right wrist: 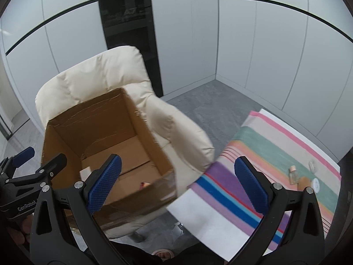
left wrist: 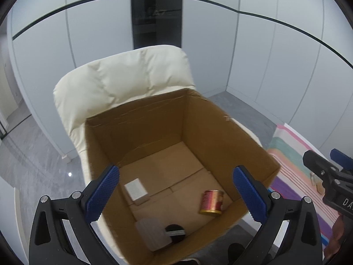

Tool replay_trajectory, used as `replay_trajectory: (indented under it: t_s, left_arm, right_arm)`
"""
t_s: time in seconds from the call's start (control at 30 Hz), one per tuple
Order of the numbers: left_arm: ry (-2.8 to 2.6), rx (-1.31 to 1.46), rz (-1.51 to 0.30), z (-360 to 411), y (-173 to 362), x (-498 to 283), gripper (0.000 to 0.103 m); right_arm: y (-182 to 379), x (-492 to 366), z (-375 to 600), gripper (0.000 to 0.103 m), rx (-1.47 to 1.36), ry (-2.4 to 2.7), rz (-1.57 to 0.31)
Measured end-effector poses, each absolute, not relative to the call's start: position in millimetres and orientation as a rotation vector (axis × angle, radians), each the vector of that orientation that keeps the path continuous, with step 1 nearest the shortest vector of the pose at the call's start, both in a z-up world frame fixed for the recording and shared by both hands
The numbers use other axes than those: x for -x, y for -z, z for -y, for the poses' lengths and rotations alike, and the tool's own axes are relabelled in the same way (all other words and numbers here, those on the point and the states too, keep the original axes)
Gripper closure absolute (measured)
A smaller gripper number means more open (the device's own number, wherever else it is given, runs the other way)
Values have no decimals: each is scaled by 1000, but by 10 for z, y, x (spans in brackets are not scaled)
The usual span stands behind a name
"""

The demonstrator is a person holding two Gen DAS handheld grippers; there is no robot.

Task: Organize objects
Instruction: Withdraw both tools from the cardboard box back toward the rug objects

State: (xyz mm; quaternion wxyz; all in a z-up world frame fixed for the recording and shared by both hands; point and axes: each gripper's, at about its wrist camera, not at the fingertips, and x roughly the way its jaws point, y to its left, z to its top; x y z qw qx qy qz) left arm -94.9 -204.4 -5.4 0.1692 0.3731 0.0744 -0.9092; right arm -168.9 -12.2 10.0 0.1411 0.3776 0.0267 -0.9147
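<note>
**Box on the armchair, both tongs apart**

The cardboard box (left wrist: 187, 119) sat on a cream armchair (left wrist: 123, 77), holding a red tin can (left wrist: 212, 202), a white carton (left wrist: 136, 189) and a black-capped white item (left wrist: 154, 234). The left tongs (left wrist: 176, 196) hung over it, spread and empty. The right tongs (right wrist: 176, 187) gaped, empty, near the striped counter (right wrist: 264, 145) carrying a small bottle (right wrist: 293, 175).

"GenRobot" reads in white on the left gripper (right wrist: 26, 165) body, left of the right tool's fingers; "DA" shows on the right gripper (left wrist: 331, 165), far right.
</note>
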Motion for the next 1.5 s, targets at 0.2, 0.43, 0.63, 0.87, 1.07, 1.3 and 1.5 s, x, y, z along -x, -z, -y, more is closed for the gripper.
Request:
replay_trajectory:
  t_s: [0.2, 0.43, 0.63, 0.87, 1.07, 1.3, 1.5]
  left_arm:
    - [2645, -1081, -197, 1761, 31, 1059, 0]
    - [2716, -1101, -178, 1397, -2, 1186, 0]
    - [2767, -1127, -164, 1090, -7, 1290, 0]
    - [2823, -1149, -115, 696, -7, 1368, 0]
    - [2866, -1185, -88, 393, 20, 1440, 0]
    - [2916, -1219, -47, 41, 51, 1465, 0]
    - [2950, -1257, -28, -225, 90, 1487, 1]
  right_arm:
    - [-112, 1683, -219, 0, -1108, 2688, -32]
    - [-118, 1641, -622, 0, -1123, 2746, -2]
    - [-126, 1567, -985, 0, -1132, 2790, 26]
    - [-140, 1477, -1411, 0, -1150, 2851, 76]
    - [-130, 1423, -1705, 0, -1185, 2890, 99]
    - [-137, 1316, -2023, 0, -1201, 2931, 144]
    - [-133, 1210, -2326, 0, -1230, 2970, 190]
